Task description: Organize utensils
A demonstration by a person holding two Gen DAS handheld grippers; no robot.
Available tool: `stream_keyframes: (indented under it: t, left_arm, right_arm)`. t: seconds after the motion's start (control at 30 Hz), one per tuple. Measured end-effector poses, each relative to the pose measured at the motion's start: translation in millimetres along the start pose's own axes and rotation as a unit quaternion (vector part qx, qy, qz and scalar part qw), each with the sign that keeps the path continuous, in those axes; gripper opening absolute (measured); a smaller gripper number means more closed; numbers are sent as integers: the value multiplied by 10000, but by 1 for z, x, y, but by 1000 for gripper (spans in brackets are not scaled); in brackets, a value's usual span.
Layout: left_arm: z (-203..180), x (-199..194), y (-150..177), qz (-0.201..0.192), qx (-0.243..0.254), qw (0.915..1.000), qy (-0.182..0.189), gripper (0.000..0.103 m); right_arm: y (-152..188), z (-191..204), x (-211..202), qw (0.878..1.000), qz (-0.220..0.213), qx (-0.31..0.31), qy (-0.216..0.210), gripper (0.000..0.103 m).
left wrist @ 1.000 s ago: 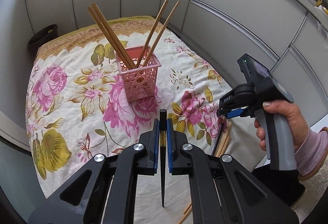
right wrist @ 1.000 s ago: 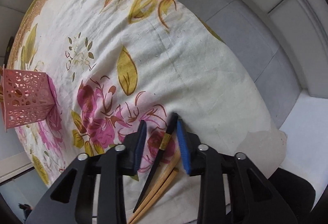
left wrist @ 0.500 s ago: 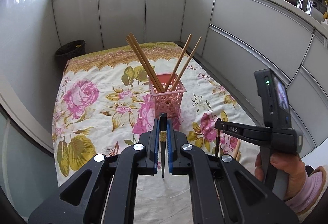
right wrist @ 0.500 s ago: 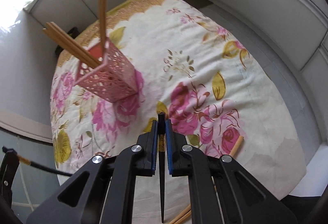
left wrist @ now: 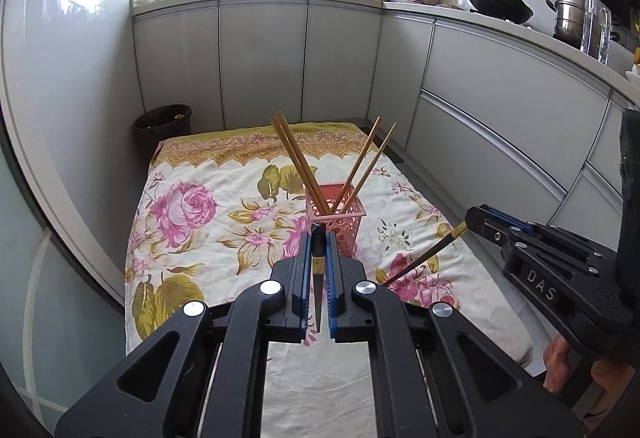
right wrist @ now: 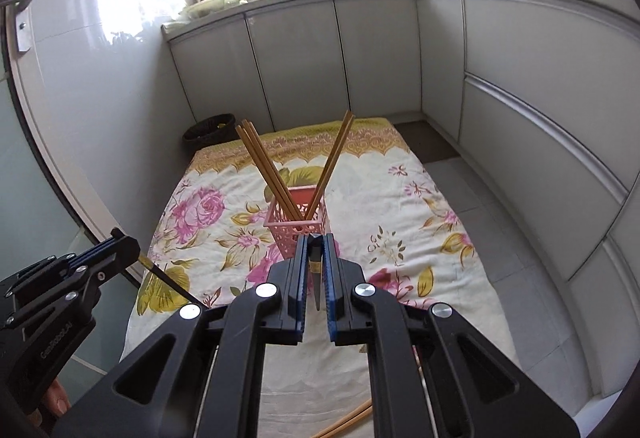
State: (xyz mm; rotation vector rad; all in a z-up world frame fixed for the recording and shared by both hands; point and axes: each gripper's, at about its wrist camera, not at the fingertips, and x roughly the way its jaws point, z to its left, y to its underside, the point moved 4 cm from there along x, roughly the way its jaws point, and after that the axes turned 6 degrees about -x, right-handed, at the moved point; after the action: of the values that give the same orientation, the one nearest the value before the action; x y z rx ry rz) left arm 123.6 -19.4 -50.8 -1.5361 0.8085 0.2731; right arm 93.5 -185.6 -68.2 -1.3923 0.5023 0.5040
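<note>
Two black chopsticks — tapered, gold-banded — near pink lattice holder.

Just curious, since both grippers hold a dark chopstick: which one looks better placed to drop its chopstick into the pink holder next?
Hard to call; perhaps left. Both the left gripper and right gripper line up with the pink holder.

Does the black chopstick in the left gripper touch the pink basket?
Apart. In the right wrist view the left gripper holds its black chopstick far to the left of the pink basket, with floral cloth showing between them.
</note>
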Motion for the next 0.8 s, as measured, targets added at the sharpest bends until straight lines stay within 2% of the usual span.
stream_keyframes:
  t: [0.33, 0.53, 0.8]
  left_arm:
    - [-8, -15, -17, -82, -36, 10000, -36, 6]
    - [-19, -18, -55, -365, -52, 9993, -78, 6]
    - [-35, 7, -110, -709, -123, 9973, -163, 6]
  right_arm:
    - [-20, -12, -40, 9990, -411, 83, -142, 8]
    - [-32, -26, -51, 9973, -674, 177, -233, 8]
    - [-51, -49, -58, 9952, -844, 381, -315, 8]
